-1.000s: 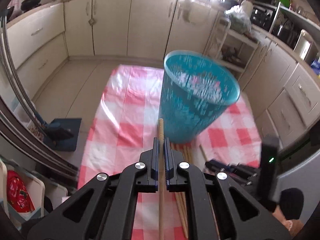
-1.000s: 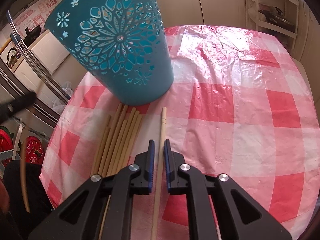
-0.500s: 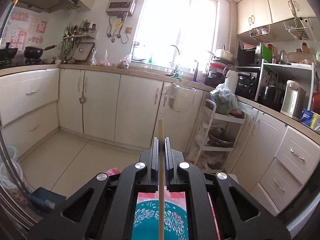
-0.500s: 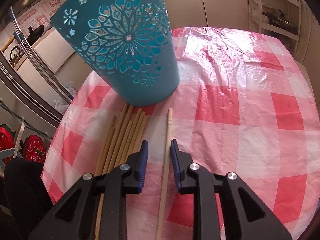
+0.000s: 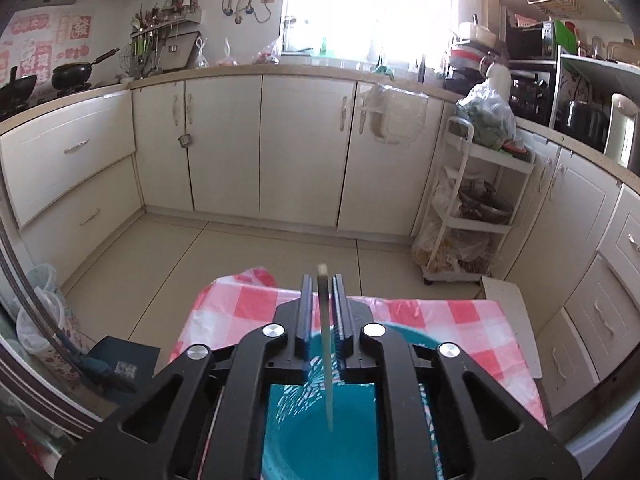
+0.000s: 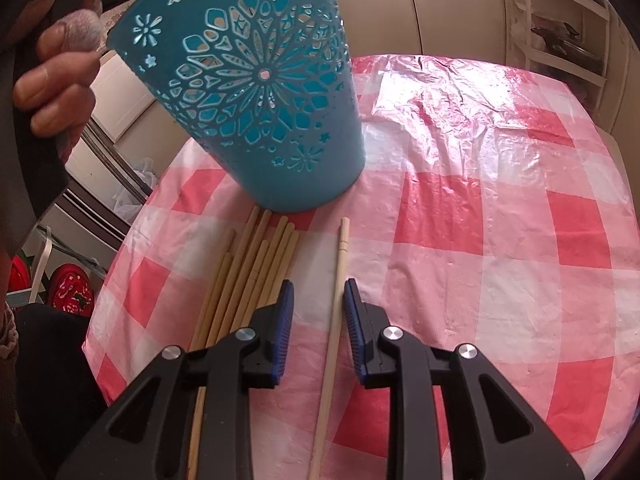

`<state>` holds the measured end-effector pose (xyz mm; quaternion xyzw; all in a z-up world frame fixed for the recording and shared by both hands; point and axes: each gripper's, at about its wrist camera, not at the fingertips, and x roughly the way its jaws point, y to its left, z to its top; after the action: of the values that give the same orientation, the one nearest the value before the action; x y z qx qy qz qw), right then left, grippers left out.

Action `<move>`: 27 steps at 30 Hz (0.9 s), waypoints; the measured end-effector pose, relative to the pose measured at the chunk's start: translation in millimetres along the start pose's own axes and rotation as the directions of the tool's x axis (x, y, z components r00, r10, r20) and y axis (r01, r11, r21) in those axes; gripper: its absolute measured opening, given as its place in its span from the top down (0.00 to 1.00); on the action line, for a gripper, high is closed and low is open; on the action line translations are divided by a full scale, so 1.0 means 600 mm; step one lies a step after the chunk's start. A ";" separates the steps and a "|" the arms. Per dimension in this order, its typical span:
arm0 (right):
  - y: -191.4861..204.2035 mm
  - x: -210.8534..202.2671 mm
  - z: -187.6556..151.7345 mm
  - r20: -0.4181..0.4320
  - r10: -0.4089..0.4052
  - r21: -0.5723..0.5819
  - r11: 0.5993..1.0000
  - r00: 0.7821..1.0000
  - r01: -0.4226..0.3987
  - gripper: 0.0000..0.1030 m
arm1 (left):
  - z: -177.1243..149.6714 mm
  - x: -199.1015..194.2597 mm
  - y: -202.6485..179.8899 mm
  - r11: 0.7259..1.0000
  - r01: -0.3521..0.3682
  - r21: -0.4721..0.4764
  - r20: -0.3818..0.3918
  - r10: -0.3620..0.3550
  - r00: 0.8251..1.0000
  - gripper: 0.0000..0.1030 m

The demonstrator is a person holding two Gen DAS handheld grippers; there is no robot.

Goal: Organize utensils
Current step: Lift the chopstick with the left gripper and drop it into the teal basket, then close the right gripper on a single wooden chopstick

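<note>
While straddling a lone chopstick (image 6: 339, 280) on the cloth (image 6: 500, 200) beside the bin (image 6: 264, 112), right gripper (image 6: 318, 304) wide open, empty; left gripper (image 5: 322, 308) parted, stick (image 5: 325, 344) loose over bin; light, stiff, slippery: pinch mid-shaft

Left tool (image 5: 323, 308) apparently parted, right tool (image 6: 319, 312) spread wide

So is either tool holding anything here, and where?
Neither grips anything: the left tool is open around a blurred chopstick over the bin; the right tool is open.
</note>
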<state>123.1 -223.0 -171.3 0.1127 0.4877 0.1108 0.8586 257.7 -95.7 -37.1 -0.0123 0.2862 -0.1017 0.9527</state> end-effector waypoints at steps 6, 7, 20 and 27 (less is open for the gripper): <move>-0.009 -0.006 -0.004 -0.014 0.001 0.022 1.000 1.000 0.000 0.75 | -0.032 -0.059 0.047 0.996 -0.091 0.010 -0.011 0.091 0.996 0.25; -0.009 -0.008 -0.005 -0.013 -0.005 0.015 1.000 1.000 0.005 0.75 | -0.038 -0.076 0.058 0.994 -0.108 0.010 -0.006 0.109 0.994 0.23; -0.003 -0.031 -0.030 0.016 -0.110 0.001 0.994 0.994 0.110 0.94 | -0.109 -0.156 0.156 0.977 -0.214 0.021 -0.019 0.214 0.977 0.11; -0.012 -0.119 -0.049 0.158 0.063 0.139 0.987 0.985 -0.086 0.94 | -0.118 -0.146 0.172 0.983 -0.182 0.007 -0.057 0.182 0.982 0.11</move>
<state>63.0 -248.4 -130.1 0.2011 0.4225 0.0983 0.8783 166.7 25.3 -57.1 0.0175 0.3132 -0.0147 0.9494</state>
